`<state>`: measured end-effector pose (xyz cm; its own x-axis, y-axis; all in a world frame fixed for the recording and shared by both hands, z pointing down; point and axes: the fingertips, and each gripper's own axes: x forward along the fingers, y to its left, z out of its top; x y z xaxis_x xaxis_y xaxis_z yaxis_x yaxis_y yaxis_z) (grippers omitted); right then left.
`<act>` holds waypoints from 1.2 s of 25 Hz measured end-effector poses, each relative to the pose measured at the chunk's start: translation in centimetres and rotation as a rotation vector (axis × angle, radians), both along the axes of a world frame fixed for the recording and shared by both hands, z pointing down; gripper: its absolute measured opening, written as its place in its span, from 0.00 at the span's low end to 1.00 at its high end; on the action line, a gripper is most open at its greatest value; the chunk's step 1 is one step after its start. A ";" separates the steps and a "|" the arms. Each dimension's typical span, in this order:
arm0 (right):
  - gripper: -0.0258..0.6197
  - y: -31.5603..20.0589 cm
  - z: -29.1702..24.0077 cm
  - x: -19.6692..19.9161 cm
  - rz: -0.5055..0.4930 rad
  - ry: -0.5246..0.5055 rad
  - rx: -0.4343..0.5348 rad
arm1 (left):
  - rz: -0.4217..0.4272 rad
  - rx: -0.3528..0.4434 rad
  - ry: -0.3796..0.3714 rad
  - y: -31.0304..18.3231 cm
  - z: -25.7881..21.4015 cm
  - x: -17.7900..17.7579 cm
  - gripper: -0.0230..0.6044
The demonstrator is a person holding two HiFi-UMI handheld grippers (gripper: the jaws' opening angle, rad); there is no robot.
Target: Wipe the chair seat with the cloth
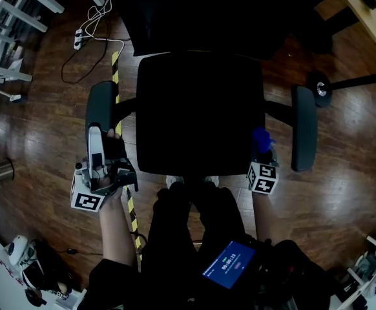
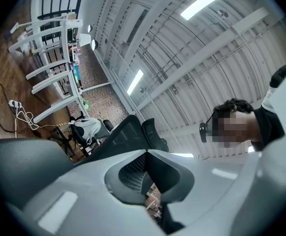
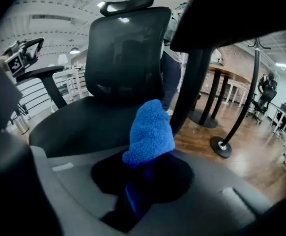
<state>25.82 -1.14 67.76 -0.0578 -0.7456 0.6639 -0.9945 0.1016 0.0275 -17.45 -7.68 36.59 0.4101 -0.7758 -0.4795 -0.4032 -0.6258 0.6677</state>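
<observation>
The black chair seat [image 1: 201,112] fills the middle of the head view, and in the right gripper view the seat [image 3: 79,124] lies just ahead, with the mesh backrest [image 3: 126,53] behind it. My right gripper [image 1: 263,155] hovers at the seat's front right corner, shut on a blue cloth [image 1: 261,137]. That cloth [image 3: 150,132] sticks up out of the right gripper [image 3: 145,166]. My left gripper [image 1: 104,163] is beside the left armrest [image 1: 101,105], tilted up at the ceiling. Seen in its own view, the left gripper [image 2: 148,154] is shut and holds nothing.
The right armrest [image 1: 303,128] flanks the seat. On the wooden floor lie a power strip with cables [image 1: 78,41] and yellow-black tape [image 1: 131,205]. A round stand base [image 1: 318,86] sits to the right, white racks [image 1: 7,24] to the left. The person's shoes [image 1: 191,181] touch the seat's front edge.
</observation>
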 end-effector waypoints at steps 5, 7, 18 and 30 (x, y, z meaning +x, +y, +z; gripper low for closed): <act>0.17 -0.8 -3.5 -15.1 -0.208 -0.200 0.075 | -0.004 0.002 -0.014 0.0 0.2 -0.2 0.02; 0.17 -0.6 -4.5 -23.6 -0.304 -0.325 0.082 | -0.014 0.004 -0.019 0.0 0.3 -0.2 0.02; 0.17 6.0 1.7 -43.7 -0.667 -0.371 -0.092 | -0.006 0.022 0.004 0.2 0.1 -0.5 0.02; 0.17 7.4 4.6 -23.3 -0.386 -0.257 -0.112 | -0.027 0.006 0.003 0.1 0.3 -0.8 0.02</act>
